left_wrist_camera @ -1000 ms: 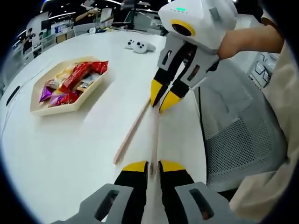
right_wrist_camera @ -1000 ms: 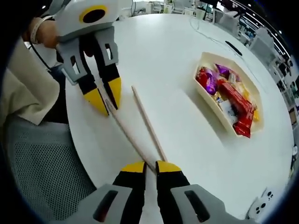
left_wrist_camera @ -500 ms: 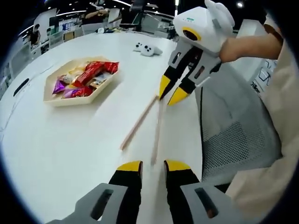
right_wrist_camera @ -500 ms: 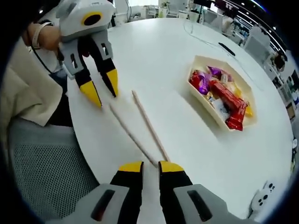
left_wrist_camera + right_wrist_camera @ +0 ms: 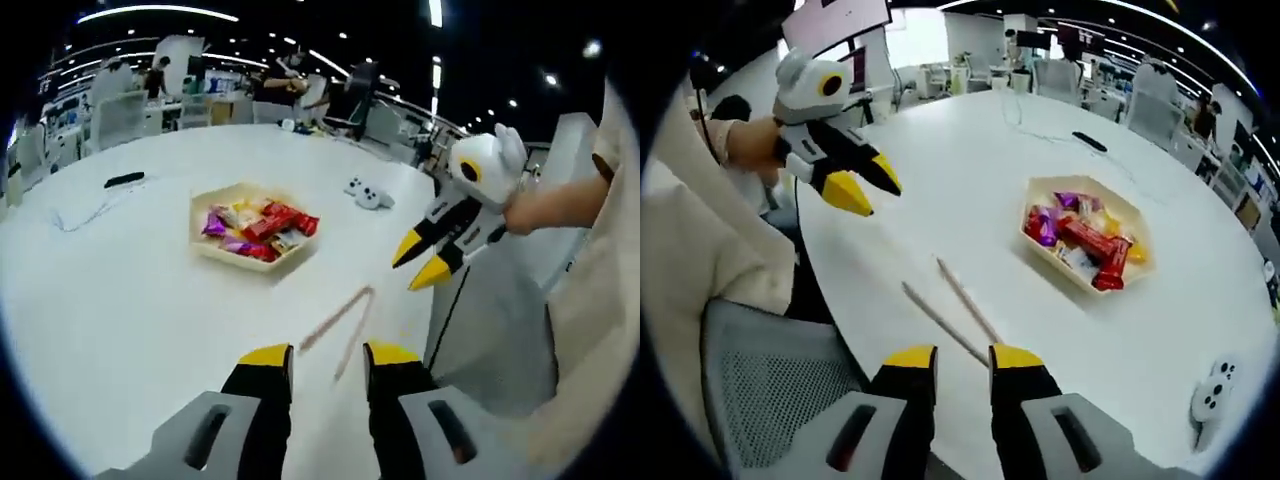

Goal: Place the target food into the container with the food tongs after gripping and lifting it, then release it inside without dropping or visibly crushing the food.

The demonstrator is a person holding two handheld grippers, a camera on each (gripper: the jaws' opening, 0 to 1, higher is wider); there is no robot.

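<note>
While hanging clear of the white bench (image 5: 130,330), left tongs (image 5: 328,358) spread wide and empty; same for right tongs (image 5: 962,358), parted with nothing between. Wooden food tongs (image 5: 955,310) lying flat on the bench just ahead of both, joined at one end and splayed at the other, untouched. Wrapped snacks (image 5: 1085,240) heaped in a pale hexagonal tray (image 5: 1050,262) further out, well apart from the wooden pair. Cannot tell which packet counts as the target. Judged light, each packet: glossy foil or plastic wrap, likely slippery, crinkly outside and crushable within. Best taken across the middle of a long bar, one lying on top of the heap, with gentle squeeze only. Wooden pair likely stiff, light and springy; probably best held near mid-length, so the tips close under control. White game controller (image 5: 1210,385) off to the side, no concern.
</note>
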